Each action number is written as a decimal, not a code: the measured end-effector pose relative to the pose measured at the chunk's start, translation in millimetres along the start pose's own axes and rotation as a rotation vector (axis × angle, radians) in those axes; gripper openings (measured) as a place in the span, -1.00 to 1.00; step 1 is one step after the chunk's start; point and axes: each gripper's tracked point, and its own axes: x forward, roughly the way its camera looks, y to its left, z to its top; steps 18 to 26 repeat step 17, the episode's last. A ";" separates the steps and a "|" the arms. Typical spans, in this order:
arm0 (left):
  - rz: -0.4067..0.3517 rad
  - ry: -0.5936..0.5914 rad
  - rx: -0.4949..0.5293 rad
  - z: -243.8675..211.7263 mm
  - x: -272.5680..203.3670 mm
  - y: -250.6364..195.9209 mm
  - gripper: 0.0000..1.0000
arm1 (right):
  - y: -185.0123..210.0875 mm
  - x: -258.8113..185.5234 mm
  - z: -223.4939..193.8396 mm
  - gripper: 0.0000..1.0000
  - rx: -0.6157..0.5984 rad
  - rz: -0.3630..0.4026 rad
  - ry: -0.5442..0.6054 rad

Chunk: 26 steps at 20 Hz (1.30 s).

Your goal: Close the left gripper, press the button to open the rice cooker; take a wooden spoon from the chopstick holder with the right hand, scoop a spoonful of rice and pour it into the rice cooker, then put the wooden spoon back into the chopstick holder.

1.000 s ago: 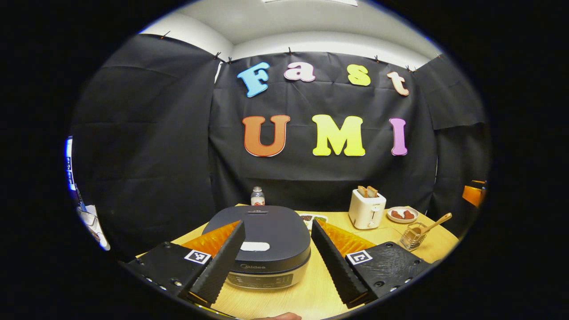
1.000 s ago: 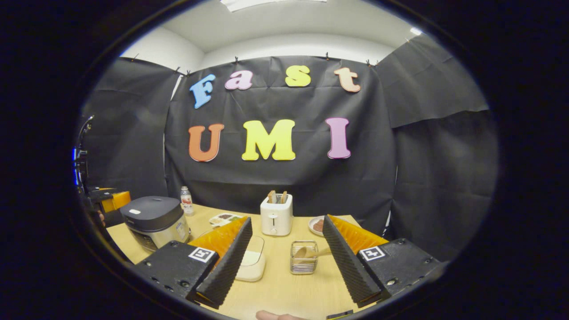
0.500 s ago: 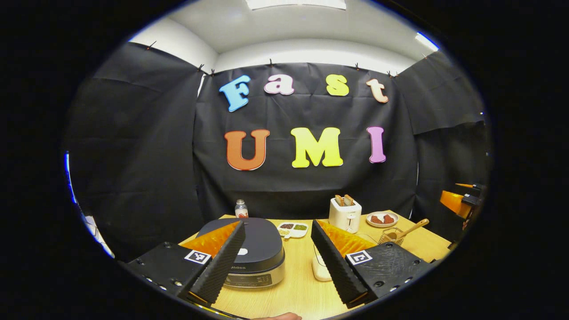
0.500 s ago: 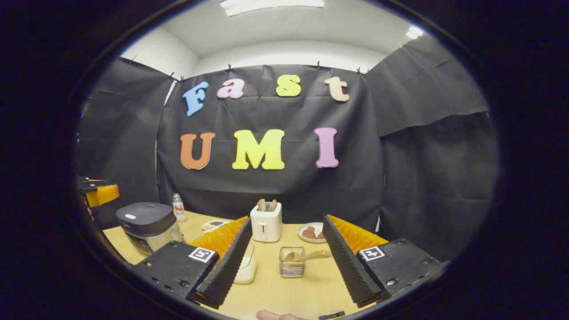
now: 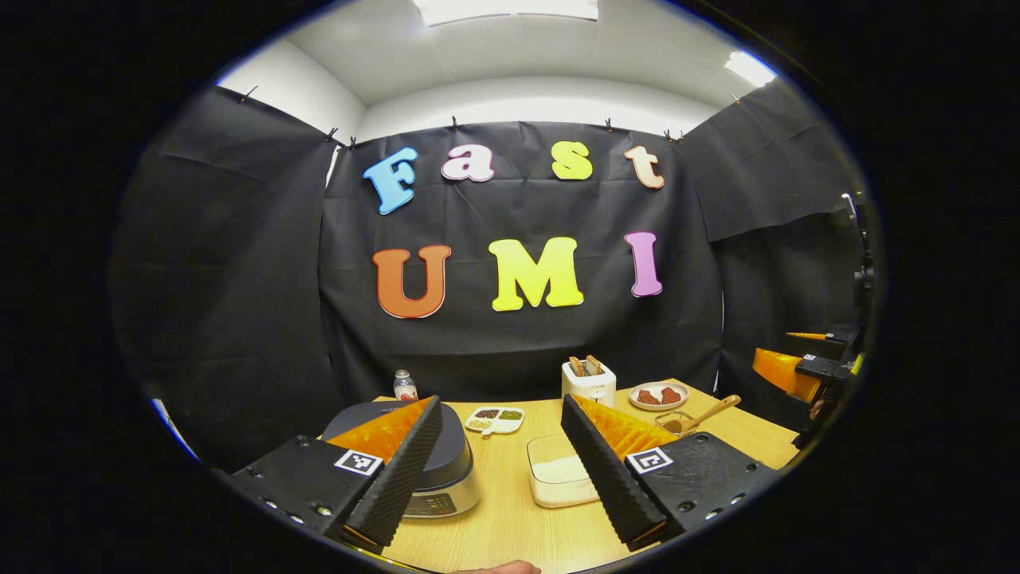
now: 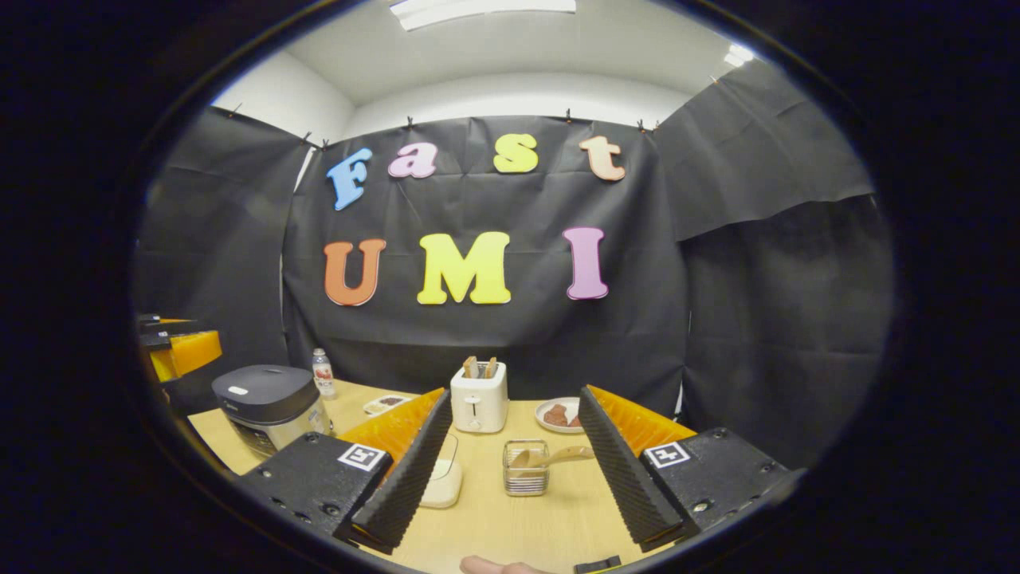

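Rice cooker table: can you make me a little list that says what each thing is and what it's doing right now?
rice cooker: lid shut, on the table's left side
wooden spoon: leaning in the chopstick holder
rice box: clear, open, rice inside, between cooker and holder
toaster: bread sticking out of the top
plate: brown food on it
bottle: behind the cooker
left claw: open, empty, above the table
right claw: open, empty, facing the holder

No brand name, word or number can be read on any object here. The dark-lidded, silver-bodied rice cooker point(image 5: 446, 478) has a front control panel whose markings are too small to make out. Both grippers carry white square tags with black coded patterns rather than text.
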 end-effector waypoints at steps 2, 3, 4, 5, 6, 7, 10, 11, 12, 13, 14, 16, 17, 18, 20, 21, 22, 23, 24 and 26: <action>-0.007 0.002 0.008 -2.3 0.7 -3.5 0.92 | -1.6 -0.2 -1.7 1.00 0.004 -0.001 0.006; 0.004 -0.001 0.024 -5.0 1.8 -1.5 0.92 | -1.4 0.2 -1.7 1.00 0.005 0.000 0.007; 0.019 -0.002 0.039 -6.1 3.3 2.5 0.92 | -1.6 0.1 -1.5 0.97 0.005 0.000 0.007; 0.033 0.006 0.050 -9.0 5.6 6.0 0.92 | -1.9 -0.1 -1.9 1.00 0.005 -0.001 0.006; 0.040 0.014 0.059 -13.0 7.5 7.3 0.92 | -1.6 -0.1 -2.5 1.00 0.003 0.000 0.006; 0.043 0.024 0.065 -17.0 9.5 7.4 0.92 | -1.2 -1.0 -3.2 0.97 -0.001 0.003 0.008; 0.052 0.030 0.064 -21.6 12.2 9.9 0.92 | -3.8 0.4 -5.6 1.00 -0.014 -0.003 0.013; 0.050 0.036 0.061 -22.4 14.0 10.0 0.92 | -4.7 2.1 -5.5 1.00 -0.011 -0.004 0.014; 0.045 0.037 0.058 -22.2 13.9 9.0 0.91 | -4.9 2.6 -5.8 1.00 -0.011 -0.006 0.016; 0.041 0.030 0.058 -21.1 13.8 8.9 0.92 | -5.5 4.0 -6.5 1.00 -0.013 -0.010 0.018; 0.040 0.022 0.057 -19.3 14.1 10.1 0.92 | -5.6 4.9 -6.0 1.00 -0.015 -0.010 0.020; 0.046 0.007 0.048 -17.8 13.4 12.8 0.92 | -5.0 4.8 -5.6 1.00 -0.013 -0.008 0.021; 0.049 0.000 0.040 -15.9 12.3 14.6 0.92 | -4.5 4.9 -6.3 0.97 -0.012 -0.008 0.021; 0.049 0.000 0.040 -15.9 12.3 14.6 0.92 | -4.5 4.9 -6.3 0.97 -0.012 -0.008 0.021; 0.049 0.000 0.040 -15.9 12.3 14.6 0.92 | -4.5 4.9 -6.3 0.97 -0.012 -0.008 0.021; 0.049 0.000 0.040 -15.9 12.3 14.6 0.92 | -4.5 4.9 -6.3 0.97 -0.012 -0.008 0.021; 0.049 0.000 0.040 -15.9 12.3 14.6 0.92 | -4.5 4.9 -6.3 0.97 -0.012 -0.008 0.021; 0.049 0.000 0.040 -15.9 12.3 14.6 0.92 | -4.5 4.9 -6.3 0.97 -0.012 -0.008 0.021; 0.049 0.000 0.040 -15.9 12.3 14.6 0.92 | -4.5 4.9 -6.3 0.97 -0.012 -0.008 0.021; 0.049 0.000 0.040 -15.9 12.3 14.6 0.92 | -4.5 4.9 -6.3 0.97 -0.012 -0.008 0.021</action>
